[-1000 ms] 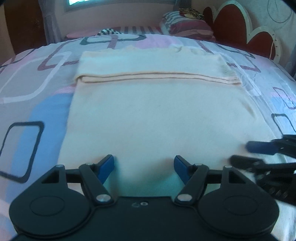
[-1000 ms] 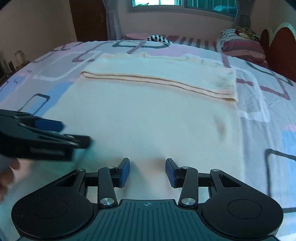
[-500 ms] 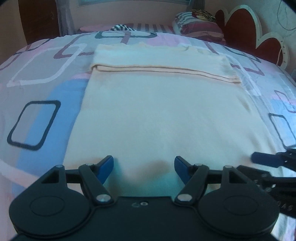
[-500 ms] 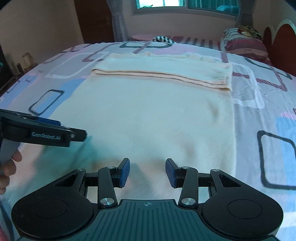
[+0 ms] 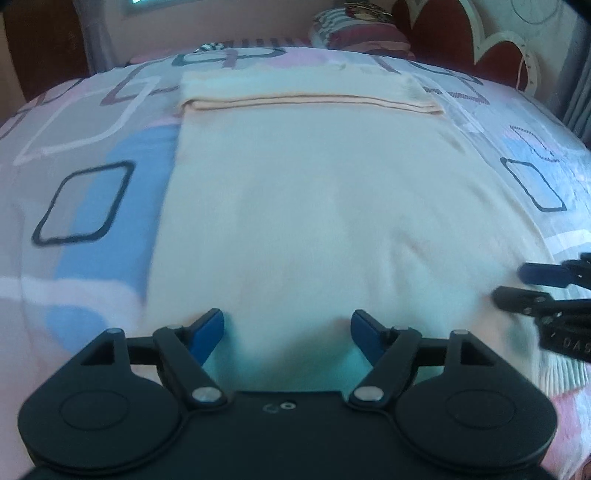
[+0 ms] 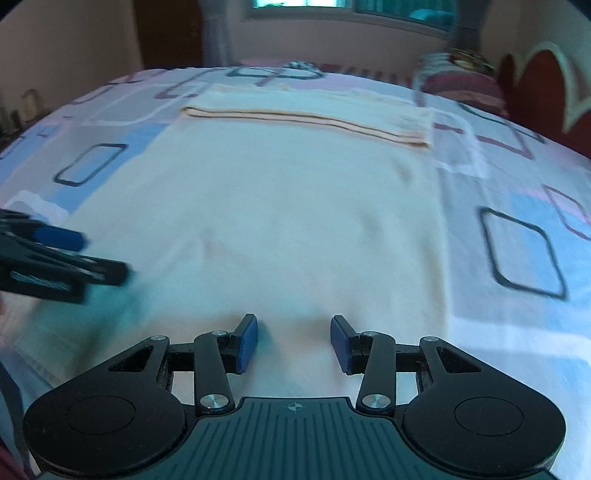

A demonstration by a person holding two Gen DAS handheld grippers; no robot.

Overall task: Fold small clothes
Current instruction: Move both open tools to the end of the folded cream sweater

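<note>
A cream garment lies flat across the middle of a bed whose sheet is printed with blue, pink and grey rounded squares, its far end folded over into a thick band. Beyond it are a striped pillow and a red scalloped headboard at the far right, and a window in the far wall. The left hand-held gripper is opening its jaws over the garment's near edge with nothing gripped, and the right hand-held gripper hovers beside it, jaws apart and empty.
</note>
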